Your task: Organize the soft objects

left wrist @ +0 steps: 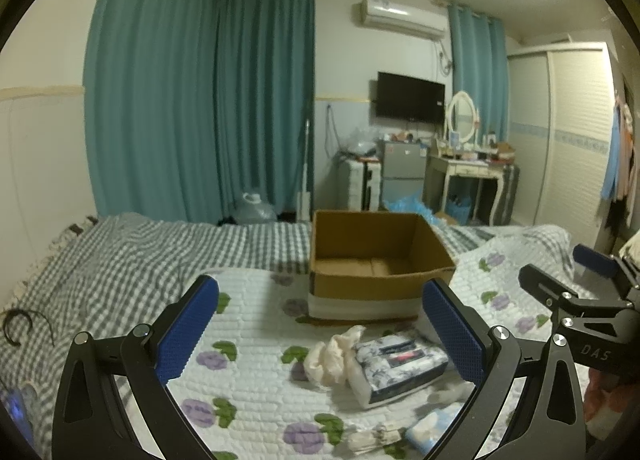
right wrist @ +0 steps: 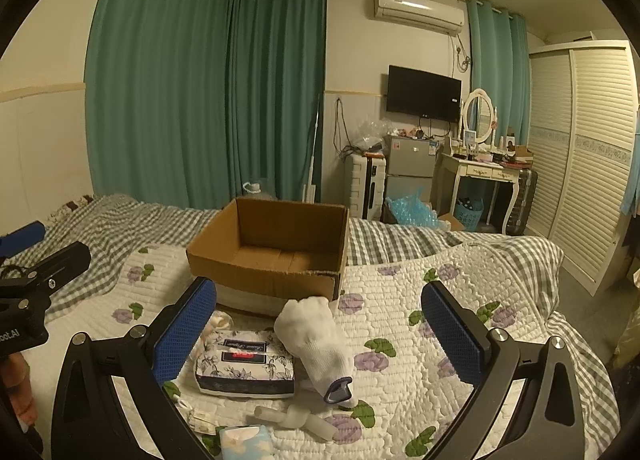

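Hovering over the quilt [right wrist: 420, 300], both the left gripper [left wrist: 320, 324] and right gripper [right wrist: 318, 324] stand released, empty. A tissue pack [right wrist: 244, 368] and sock [right wrist: 316, 340] lie before the box [right wrist: 272, 244].

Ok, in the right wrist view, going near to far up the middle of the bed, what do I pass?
Light blue tissue pack → floral-printed tissue pack → open brown cardboard box → grey-and-white checked bedsheet → teal curtains.

Box [right wrist: 272, 256] on bed [right wrist: 440, 300], tissue pack [right wrist: 246, 370] before it
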`<action>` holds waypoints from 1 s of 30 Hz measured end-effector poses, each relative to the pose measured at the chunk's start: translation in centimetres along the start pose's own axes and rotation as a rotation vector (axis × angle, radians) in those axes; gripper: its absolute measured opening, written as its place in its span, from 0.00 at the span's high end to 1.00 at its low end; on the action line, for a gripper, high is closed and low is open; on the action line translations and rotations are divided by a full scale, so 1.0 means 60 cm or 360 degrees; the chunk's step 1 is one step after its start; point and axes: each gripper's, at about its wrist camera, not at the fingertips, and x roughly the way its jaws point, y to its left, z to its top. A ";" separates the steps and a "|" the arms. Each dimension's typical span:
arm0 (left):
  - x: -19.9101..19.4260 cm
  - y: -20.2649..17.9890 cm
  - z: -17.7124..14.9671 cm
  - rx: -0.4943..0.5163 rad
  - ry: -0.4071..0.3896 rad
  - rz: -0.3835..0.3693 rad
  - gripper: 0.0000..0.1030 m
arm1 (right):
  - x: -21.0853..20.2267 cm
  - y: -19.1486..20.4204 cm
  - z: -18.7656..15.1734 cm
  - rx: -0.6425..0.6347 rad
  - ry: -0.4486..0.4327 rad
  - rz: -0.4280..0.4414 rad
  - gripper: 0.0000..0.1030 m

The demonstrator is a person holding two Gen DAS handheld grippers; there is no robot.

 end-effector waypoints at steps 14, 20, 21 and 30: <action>-0.008 0.019 -0.082 0.0046 0.0265 0.0035 0.00 | -0.032 0.014 -0.029 -0.0065 0.0219 0.0105 0.00; 0.053 0.032 -0.169 0.0035 0.0566 0.0060 0.00 | 0.047 0.060 -0.131 -0.0111 0.0568 0.0202 0.00; 0.060 0.033 -0.178 0.0031 0.0599 0.0059 0.00 | 0.059 0.063 -0.146 -0.0126 0.0619 0.0199 0.00; 0.092 0.015 -0.221 0.0096 0.0736 0.0029 0.00 | 0.126 0.072 -0.233 -0.0042 0.0932 0.0316 0.07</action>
